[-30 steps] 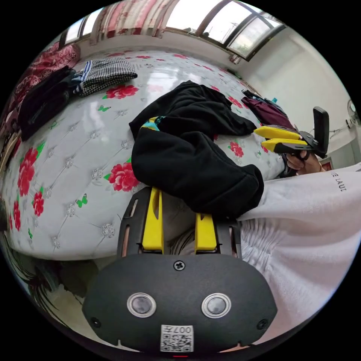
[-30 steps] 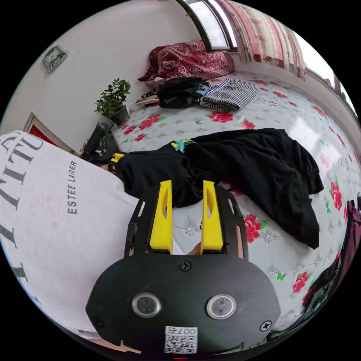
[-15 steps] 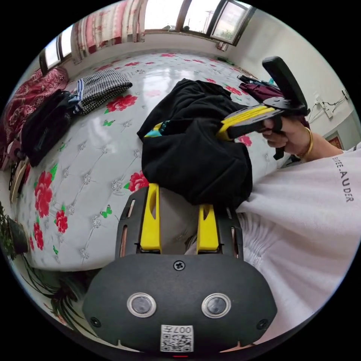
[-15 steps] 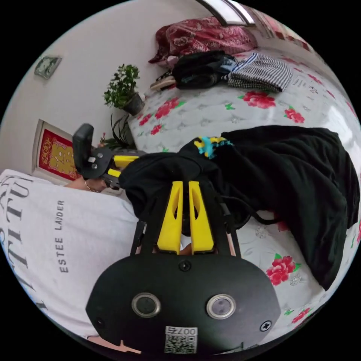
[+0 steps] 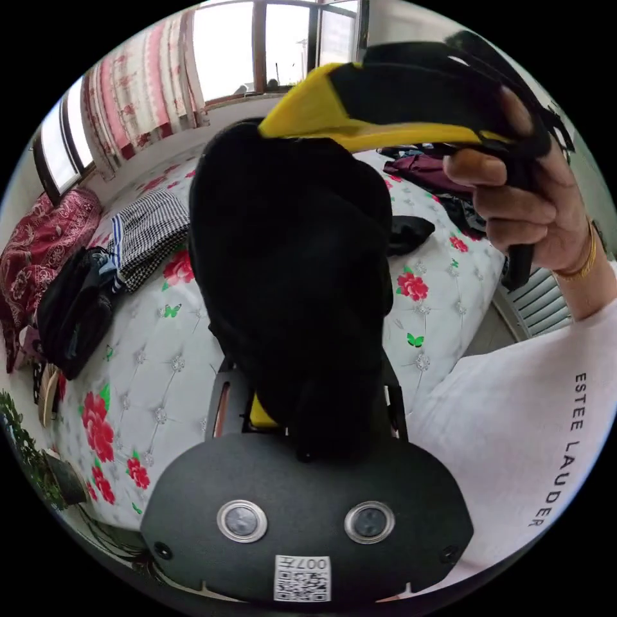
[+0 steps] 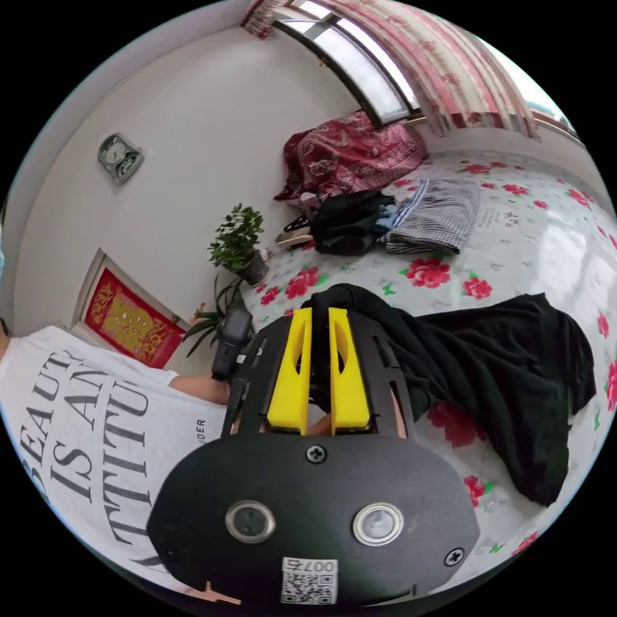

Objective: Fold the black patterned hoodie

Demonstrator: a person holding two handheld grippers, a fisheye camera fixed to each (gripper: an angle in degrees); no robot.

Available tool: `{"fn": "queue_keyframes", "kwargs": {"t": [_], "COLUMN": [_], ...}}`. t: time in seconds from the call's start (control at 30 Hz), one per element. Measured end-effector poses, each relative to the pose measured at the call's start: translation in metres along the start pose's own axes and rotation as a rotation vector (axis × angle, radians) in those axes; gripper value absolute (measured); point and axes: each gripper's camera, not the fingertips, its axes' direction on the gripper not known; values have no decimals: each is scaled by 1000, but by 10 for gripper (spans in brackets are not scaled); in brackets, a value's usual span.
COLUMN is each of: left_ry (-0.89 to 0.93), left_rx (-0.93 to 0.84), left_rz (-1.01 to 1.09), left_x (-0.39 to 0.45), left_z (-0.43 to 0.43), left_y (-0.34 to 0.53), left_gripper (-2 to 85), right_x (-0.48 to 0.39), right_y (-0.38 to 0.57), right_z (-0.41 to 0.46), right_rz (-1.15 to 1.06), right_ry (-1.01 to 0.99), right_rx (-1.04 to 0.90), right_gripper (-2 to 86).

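Observation:
The black hoodie (image 5: 289, 257) is bunched and lifted in front of the left gripper view. It drapes over my left gripper's jaws and hides them, with just a yellow sliver (image 5: 258, 411) showing above its black body (image 5: 307, 508). At the top of the bunch, my right gripper (image 5: 276, 125) is held by a hand (image 5: 514, 205) and shut on the fabric. In the right gripper view its yellow jaws (image 6: 319, 315) stand close together, pinching the hoodie's edge. The rest of the hoodie (image 6: 488, 360) trails across the bed.
The bed has a white mattress with red flowers (image 5: 160, 360). On its far side lie a folded checked garment (image 6: 437, 215), a black bag (image 6: 347, 222) and a red quilt (image 6: 350, 154). A potted plant (image 6: 241, 244) stands by the wall. Dark red clothes (image 5: 424, 170) lie at the bed's other end.
The right gripper closed on the hoodie's near edge and raised it off the bed. The fabric now hangs over the left gripper's jaws, which showed open before.

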Motion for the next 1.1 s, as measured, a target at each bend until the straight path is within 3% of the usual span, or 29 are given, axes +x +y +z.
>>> {"fn": "queue_keyframes", "kwargs": {"t": [0.1, 0.23, 0.4, 0.5, 0.6, 0.7, 0.87, 1.0, 1.1], "left_ry": [123, 283, 602, 697, 666, 623, 430, 346, 200], "left_rx": [67, 205, 370, 441, 453, 473, 480, 597, 740], "left_rz": [-141, -286, -351, -281, -178, -113, 35, 157, 232], "left_x": [-33, -67, -83, -70, -45, -28, -20, -3, 19], "left_z": [-26, -65, -100, -125, -155, -183, -240, -305, -376], "left_y": [8, 14, 13, 10, 6, 8, 21, 21, 22], "left_gripper": [73, 62, 63, 64, 64, 64, 64, 55, 24], "right_x": [33, 55, 18, -17, -40, -62, -104, -221, -291], "right_y": [45, 116, 130, 110, 95, 89, 73, 48, 43], "right_z": [-35, -43, -17, -23, -38, -40, -157, -243, -295], "right_rz": [123, 294, 237, 139, 55, -55, -8, -339, -413], "right_ry": [113, 3, -107, 104, 316, 321, 384, 682, 818], "right_rx": [13, -21, -36, 28, 100, 24, 318, 410, 497], "right_gripper": [79, 104, 132, 144, 149, 118, 81, 76, 75]}}
